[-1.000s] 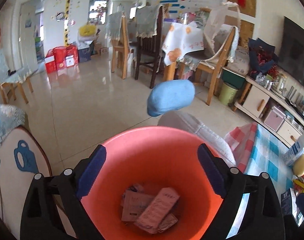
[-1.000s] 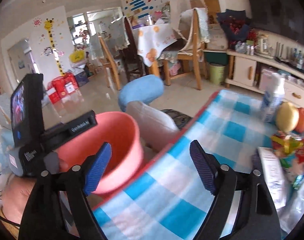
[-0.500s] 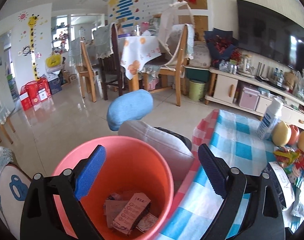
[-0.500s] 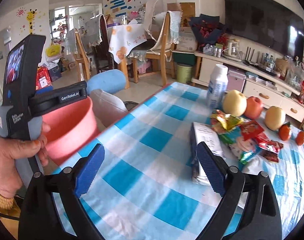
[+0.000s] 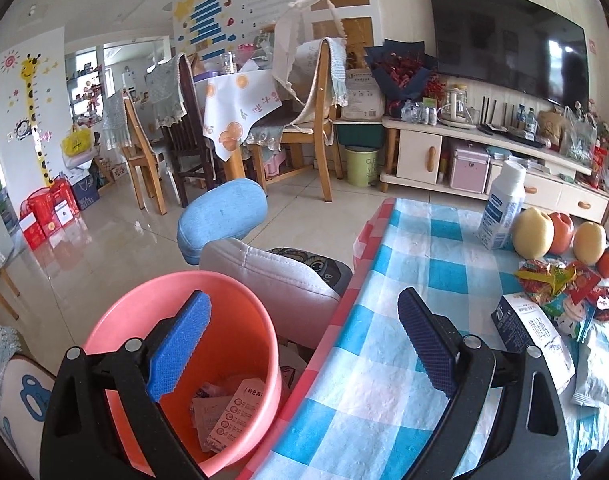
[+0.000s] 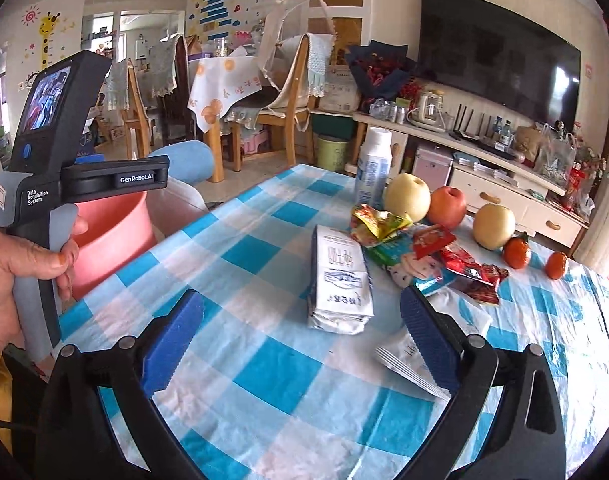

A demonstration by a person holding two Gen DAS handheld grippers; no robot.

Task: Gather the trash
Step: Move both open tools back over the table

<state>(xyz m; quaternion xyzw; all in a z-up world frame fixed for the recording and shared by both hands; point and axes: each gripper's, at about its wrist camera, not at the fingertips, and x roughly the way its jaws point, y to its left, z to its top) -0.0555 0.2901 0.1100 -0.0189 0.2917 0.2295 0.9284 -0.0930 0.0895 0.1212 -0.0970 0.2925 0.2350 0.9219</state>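
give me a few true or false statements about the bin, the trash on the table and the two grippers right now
1. The pink bin is empty. False: paper packets lie in its bottom.
2. The right gripper is open and holds nothing. True.
3. The flattened white carton lies on the checked tablecloth. True.
4. The left gripper is clamped on a wrapper. False: its fingers are apart and empty.
5. The white bottle lies on its side. False: it stands upright beside the fruit.

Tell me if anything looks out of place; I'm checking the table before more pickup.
Crumpled snack wrappers, a flattened milk carton and a white sachet lie strewn beside the fruit, not yet in the pink bucket.
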